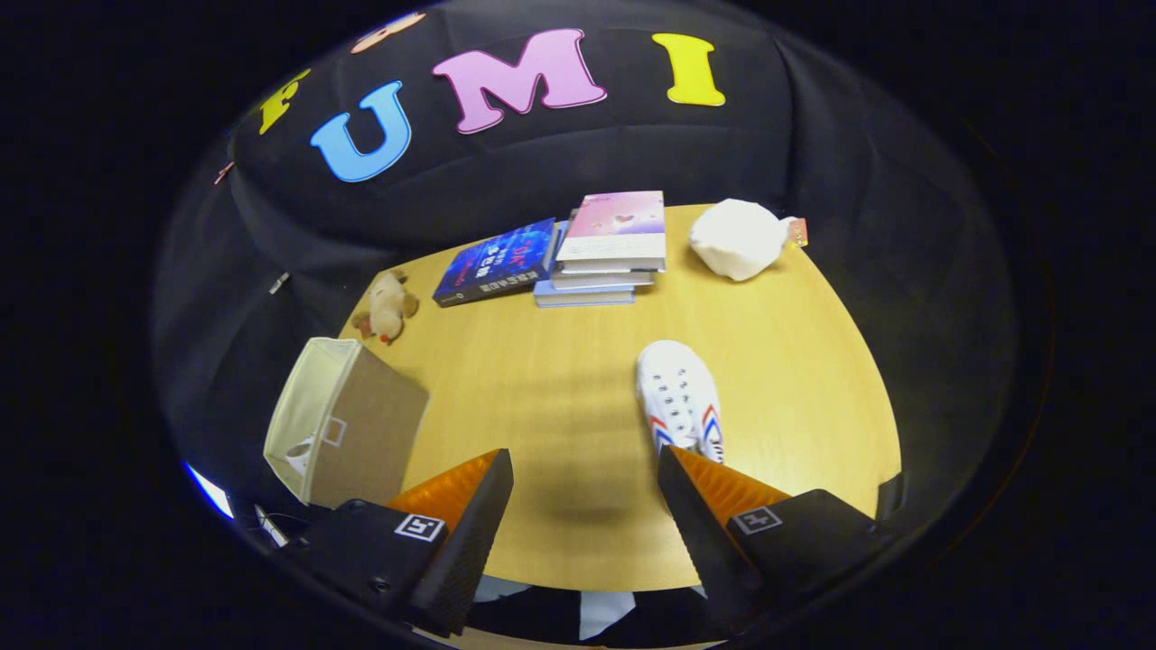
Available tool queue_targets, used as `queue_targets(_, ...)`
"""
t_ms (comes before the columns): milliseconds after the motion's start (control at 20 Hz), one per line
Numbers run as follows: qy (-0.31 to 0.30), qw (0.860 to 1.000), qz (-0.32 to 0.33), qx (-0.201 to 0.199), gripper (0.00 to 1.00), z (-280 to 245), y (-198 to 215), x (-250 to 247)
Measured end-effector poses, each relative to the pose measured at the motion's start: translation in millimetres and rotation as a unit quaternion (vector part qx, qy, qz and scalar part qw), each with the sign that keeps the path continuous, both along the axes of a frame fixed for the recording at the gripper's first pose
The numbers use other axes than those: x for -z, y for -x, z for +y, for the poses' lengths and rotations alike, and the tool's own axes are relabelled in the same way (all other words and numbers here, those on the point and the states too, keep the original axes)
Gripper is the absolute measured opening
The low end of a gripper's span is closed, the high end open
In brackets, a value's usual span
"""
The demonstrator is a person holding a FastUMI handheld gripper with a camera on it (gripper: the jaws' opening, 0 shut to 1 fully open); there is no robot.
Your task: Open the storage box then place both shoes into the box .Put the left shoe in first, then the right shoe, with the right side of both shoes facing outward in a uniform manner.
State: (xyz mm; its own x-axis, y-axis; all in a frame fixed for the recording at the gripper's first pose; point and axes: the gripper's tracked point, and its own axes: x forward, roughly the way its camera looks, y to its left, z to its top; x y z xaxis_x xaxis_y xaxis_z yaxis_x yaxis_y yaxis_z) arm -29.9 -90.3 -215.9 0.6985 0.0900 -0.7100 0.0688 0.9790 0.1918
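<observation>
A: What are the gripper fingers at?

B: They are spread wide apart over the round light wooden table, with bare tabletop between them and nothing pinched.

A: And the shoes?

B: One white canvas sneaker with red and blue side stripes lies on the table just ahead of the right finger, its toe pointing away and its heel end hidden behind that fingertip. The beige fabric storage box with a brown front panel stands open-topped beside the left finger, at the table's edge. Something white shows inside it, low down; I cannot tell what it is.

A: Anything beyond?

B: Far across the table, a small tan plush toy, a dark blue book beside a stack of pale books, and a white cloth bundle.
</observation>
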Motion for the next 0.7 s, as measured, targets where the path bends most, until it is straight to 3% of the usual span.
queue_targets(250,0.06,0.998,0.021,-0.015,0.99,-68,-10,48)
queue_targets(700,0.105,0.99,0.079,-0.051,0.99,-111,-35,121)
